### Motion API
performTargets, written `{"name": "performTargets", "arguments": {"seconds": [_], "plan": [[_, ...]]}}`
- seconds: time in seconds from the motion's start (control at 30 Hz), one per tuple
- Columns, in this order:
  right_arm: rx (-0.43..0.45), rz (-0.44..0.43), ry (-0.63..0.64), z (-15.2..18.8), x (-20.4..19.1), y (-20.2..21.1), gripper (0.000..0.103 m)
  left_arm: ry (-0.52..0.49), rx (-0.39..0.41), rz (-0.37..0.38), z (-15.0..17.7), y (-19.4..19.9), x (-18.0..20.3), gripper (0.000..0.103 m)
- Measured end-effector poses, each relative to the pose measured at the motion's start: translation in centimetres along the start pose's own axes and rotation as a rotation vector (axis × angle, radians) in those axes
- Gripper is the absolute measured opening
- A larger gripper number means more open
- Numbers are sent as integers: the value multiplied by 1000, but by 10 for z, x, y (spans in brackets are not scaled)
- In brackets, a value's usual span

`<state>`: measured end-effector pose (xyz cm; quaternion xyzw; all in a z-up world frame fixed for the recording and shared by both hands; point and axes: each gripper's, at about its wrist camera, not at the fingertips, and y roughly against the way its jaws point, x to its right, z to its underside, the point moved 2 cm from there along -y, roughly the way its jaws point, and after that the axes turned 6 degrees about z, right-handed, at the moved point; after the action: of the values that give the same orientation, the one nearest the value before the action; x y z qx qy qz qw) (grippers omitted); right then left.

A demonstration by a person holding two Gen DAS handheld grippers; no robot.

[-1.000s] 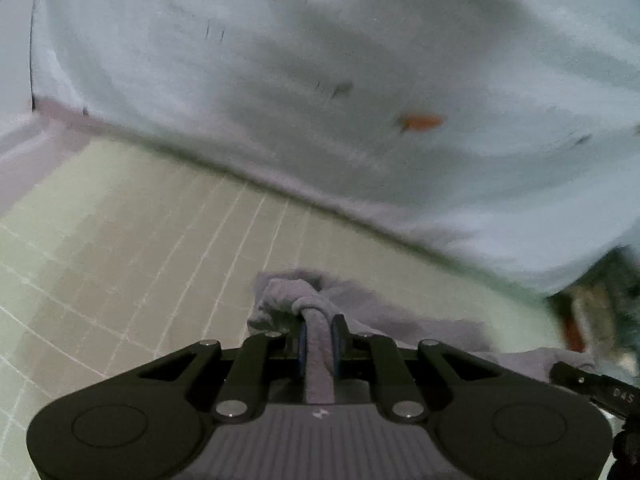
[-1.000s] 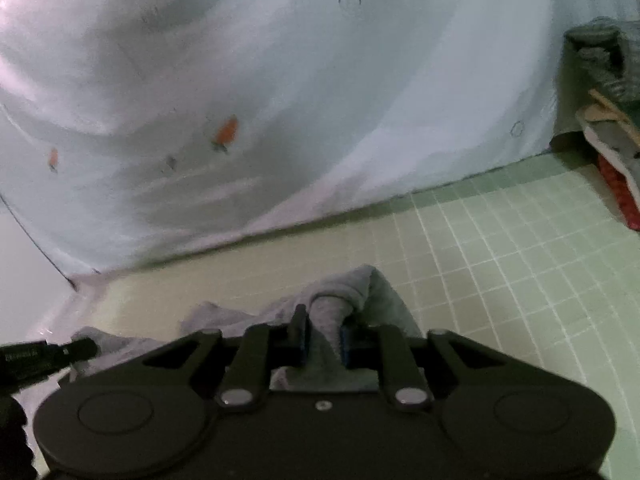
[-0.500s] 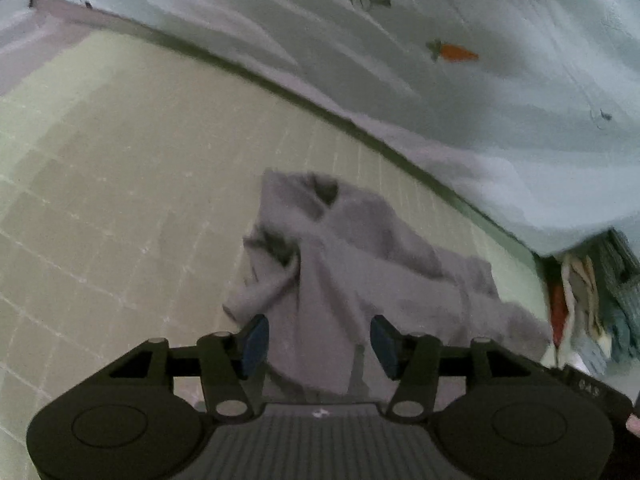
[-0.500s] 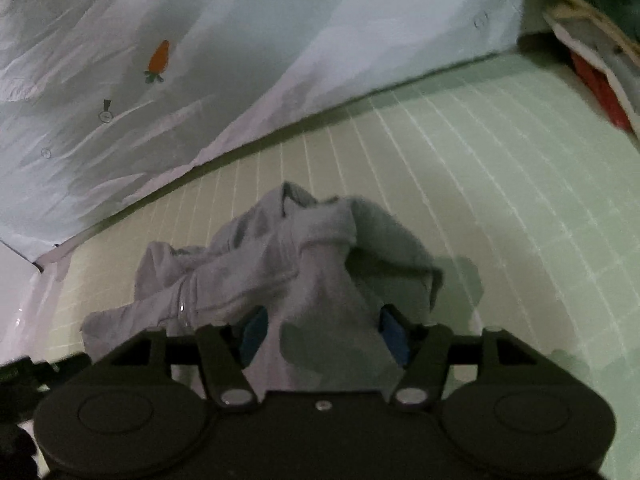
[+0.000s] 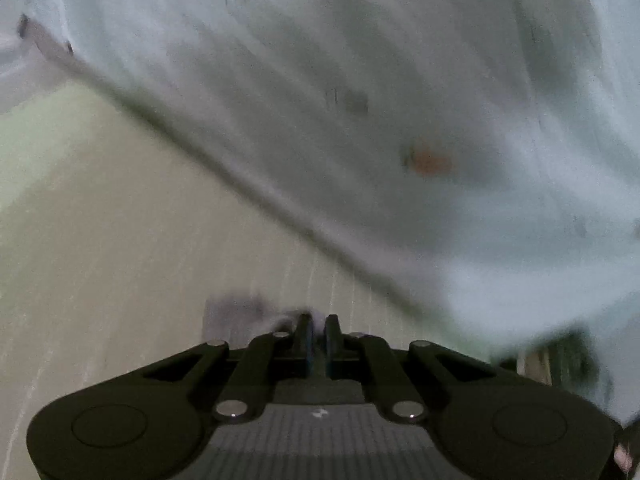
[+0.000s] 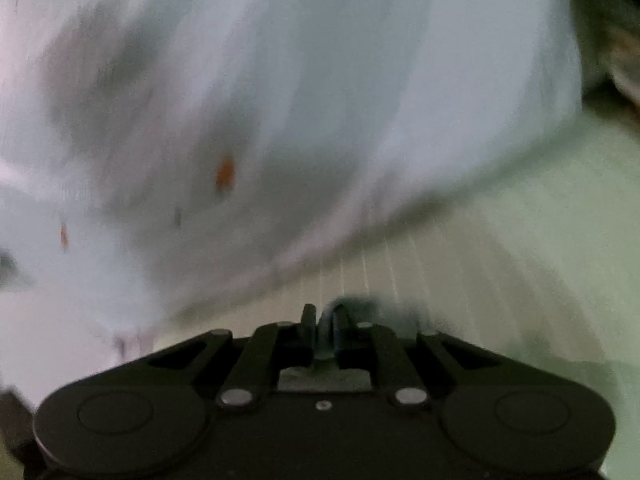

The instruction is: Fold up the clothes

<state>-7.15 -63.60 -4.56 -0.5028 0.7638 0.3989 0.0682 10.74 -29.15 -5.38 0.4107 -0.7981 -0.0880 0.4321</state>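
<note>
Both views heavily motion-blurred. Left gripper [image 5: 317, 330] at 6 o'clock of its view: fingers [image 5: 303, 332] have just been closing and are clenched on a fold of the grey garment [image 5: 236, 312], a sliver of cloth showing in the narrow gap, the rest bunched just past the tips toward 10 o'clock. Right gripper [image 6: 325, 330] at 6 o'clock of its view: fingers [image 6: 308, 326] likewise just closed, pinching a grey fold [image 6: 352, 308] that humps up just beyond the tips toward 1 o'clock. Garment sits low on the pale green gridded bench mat [image 5: 100, 240], which in the right view runs out toward 3 o'clock [image 6: 520, 260]. Farther out, a pale blue-white sheet [image 5: 400, 80] with small orange carrot prints fills 10 to 3 o'clock in the left view, and 9 to 1 o'clock in the right [image 6: 280, 80]. Dark blurred pile [image 6: 612, 40] at 2 o'clock, right view; cannot tell what it is.
</note>
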Motion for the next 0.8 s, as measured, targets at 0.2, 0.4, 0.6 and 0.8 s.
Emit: {"name": "performTargets", "arguments": {"seconds": [0.2,0.4,0.6,0.8], "plan": [[96,109,72,-26,-9,-11,68,-237,-24,-151,1,-9,8,85],[-141,246,90,34,21,-33,78,-279,-293,-204,59,-29,-20,86],[-276,264,86,73,40,-50,86,-222,-381,-186,79,-43,-36,88],[-324,194,-4,78,55,-65,95,-177,-416,-107,85,-56,-40,88]]}}
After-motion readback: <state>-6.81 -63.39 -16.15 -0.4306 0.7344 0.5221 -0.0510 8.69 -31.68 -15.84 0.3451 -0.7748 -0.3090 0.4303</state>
